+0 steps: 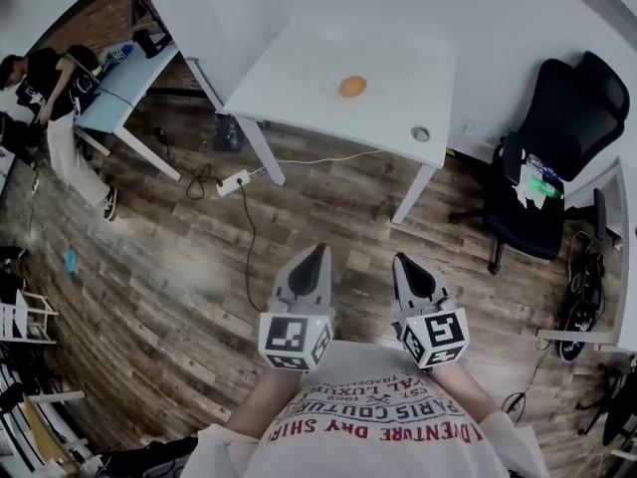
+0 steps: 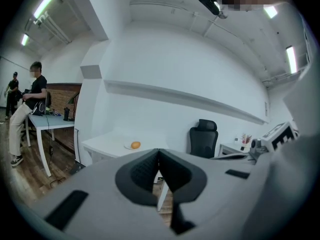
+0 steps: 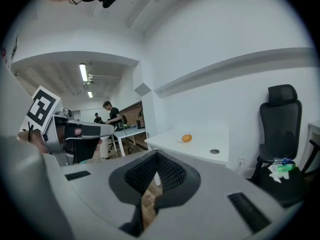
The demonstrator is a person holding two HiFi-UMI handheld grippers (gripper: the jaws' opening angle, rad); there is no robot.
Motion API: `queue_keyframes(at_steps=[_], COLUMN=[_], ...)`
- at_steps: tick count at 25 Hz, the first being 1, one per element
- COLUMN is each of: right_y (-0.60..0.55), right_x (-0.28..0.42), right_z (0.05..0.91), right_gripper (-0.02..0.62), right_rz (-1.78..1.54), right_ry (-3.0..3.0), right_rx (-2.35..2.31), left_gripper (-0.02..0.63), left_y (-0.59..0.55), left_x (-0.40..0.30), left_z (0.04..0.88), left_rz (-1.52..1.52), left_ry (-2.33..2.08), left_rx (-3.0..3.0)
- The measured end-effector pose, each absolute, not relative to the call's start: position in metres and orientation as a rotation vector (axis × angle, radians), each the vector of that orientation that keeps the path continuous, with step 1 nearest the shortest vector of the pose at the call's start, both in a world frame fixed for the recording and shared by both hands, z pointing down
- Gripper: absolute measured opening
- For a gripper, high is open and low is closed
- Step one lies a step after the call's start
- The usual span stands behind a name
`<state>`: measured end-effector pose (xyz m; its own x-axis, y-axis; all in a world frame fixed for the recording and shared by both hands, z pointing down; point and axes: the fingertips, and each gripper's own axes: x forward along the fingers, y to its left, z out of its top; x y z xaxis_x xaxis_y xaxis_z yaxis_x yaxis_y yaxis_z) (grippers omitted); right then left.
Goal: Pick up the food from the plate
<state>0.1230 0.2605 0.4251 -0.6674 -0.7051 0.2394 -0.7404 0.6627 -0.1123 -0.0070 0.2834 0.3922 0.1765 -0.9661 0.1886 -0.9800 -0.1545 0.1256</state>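
Head view is showing the left gripper (image 1: 319, 253) and the right gripper (image 1: 402, 261) being held side by side in front of the person's chest, both pointing toward a white tabletop (image 1: 299, 78) well ahead across the wooden floor (image 1: 179, 267). Each gripper's own view is showing its jaws pressed together with nothing between them. The round orange-brown food (image 1: 352, 87) is sitting on a pale plate (image 1: 334, 90) near the middle of that tabletop, well apart from both grippers. From here, a gripper arriving with its jaws together would likely be nudging the round food rather than taking it, sending it rolling off the shallow plate. The power strip (image 1: 234, 182) and its cable are lying on the floor by the table legs, risking a snag on the approach.
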Motion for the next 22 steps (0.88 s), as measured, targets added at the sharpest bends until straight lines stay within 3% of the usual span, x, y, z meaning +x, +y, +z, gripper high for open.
queue_keyframes(at_steps=[12, 22], right_y=[0.169, 0.12], right_x=[-0.016, -0.06], right_z=[0.42, 0.435], right_gripper=[0.012, 0.012], right_rz=[0.364, 0.388], right_ry=[-2.625, -2.568], right_rx=[1.349, 1.36], left_gripper=[0.008, 0.008], left_y=[0.177, 0.13], left_x=[-0.155, -0.212], left_z=[0.382, 0.402], left_rz=[0.106, 0.105], left_ry=[-1.76, -1.727], left_rx=[2.327, 2.279])
